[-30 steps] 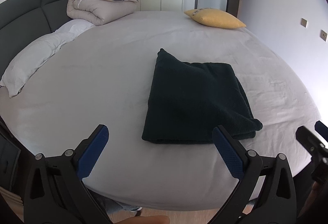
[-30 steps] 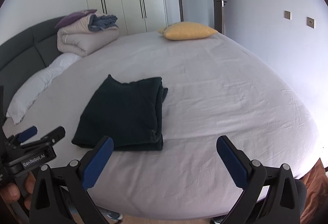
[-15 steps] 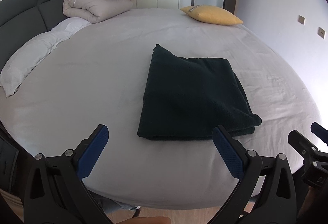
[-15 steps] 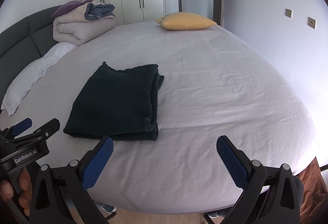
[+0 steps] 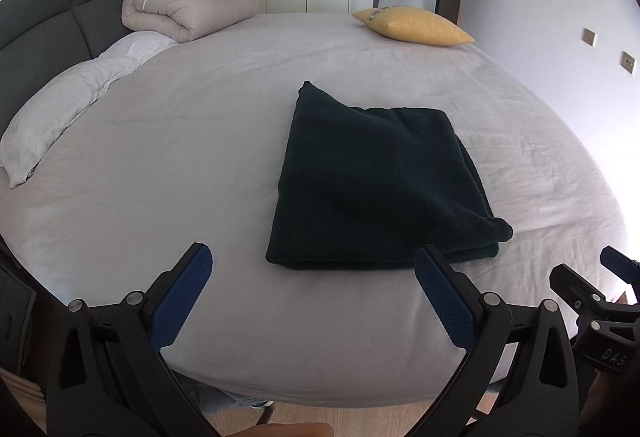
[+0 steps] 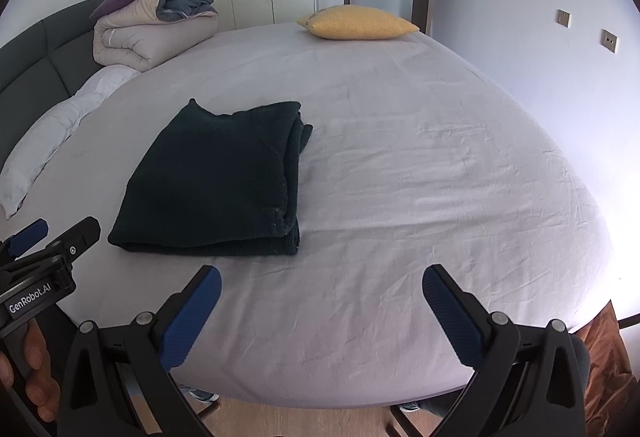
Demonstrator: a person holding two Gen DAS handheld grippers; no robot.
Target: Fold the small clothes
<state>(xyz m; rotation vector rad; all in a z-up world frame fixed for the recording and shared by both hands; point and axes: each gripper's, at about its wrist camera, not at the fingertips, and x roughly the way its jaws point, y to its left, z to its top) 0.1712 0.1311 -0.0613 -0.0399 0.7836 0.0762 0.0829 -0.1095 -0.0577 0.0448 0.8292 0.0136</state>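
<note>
One dark garment (image 5: 376, 185) lies folded into a thick rectangle on the near half of the bed (image 5: 200, 141), its layered edges toward the right side. Both tools hang back over the mattress edge: the left gripper (image 5: 312, 277) spread wide and empty just short of the near hem, the right gripper (image 6: 320, 293) equally released, off to the bundle's right. To finish neatly, I'd say press the stack flat and square the loose corner at the far end. No containers are in sight.
</note>
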